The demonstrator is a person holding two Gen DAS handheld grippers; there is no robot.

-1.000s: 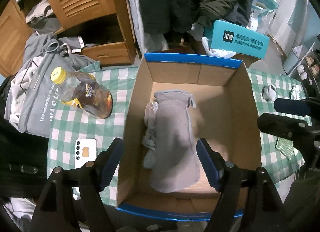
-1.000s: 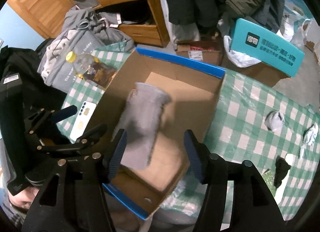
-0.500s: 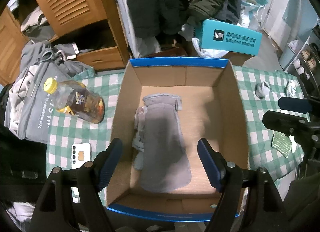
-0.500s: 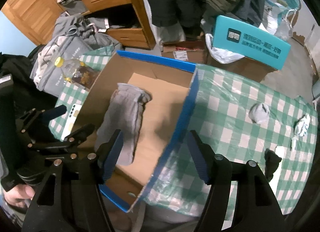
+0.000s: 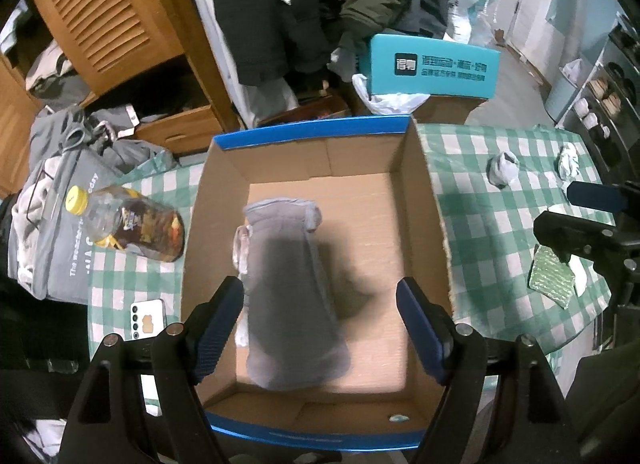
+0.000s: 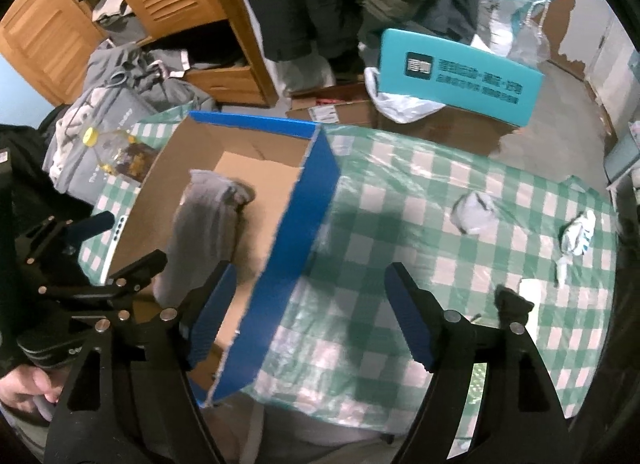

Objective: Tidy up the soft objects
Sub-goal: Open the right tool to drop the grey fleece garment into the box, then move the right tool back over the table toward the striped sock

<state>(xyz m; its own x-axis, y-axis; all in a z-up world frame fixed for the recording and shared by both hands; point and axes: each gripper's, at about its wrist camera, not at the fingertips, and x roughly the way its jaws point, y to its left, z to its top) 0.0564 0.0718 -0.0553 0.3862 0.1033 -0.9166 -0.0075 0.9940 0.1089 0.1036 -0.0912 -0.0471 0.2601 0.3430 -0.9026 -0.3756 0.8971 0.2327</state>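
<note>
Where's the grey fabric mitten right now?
The grey fabric mitten lies flat inside the blue-edged cardboard box, left of centre, just ahead of the open left claw.

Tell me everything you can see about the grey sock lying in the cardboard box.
The grey fabric sock is a long, soft-looking piece, narrower at its far end and wider at the near end. It lies flat and lengthwise on the floor of the open brown cardboard box with blue rims, toward the box's left side. The far end is folded or bunched at one corner. A paler, crumpled piece of fabric peeks out along its left edge. A shadow falls across its middle. Neither gripper touches it.
</note>
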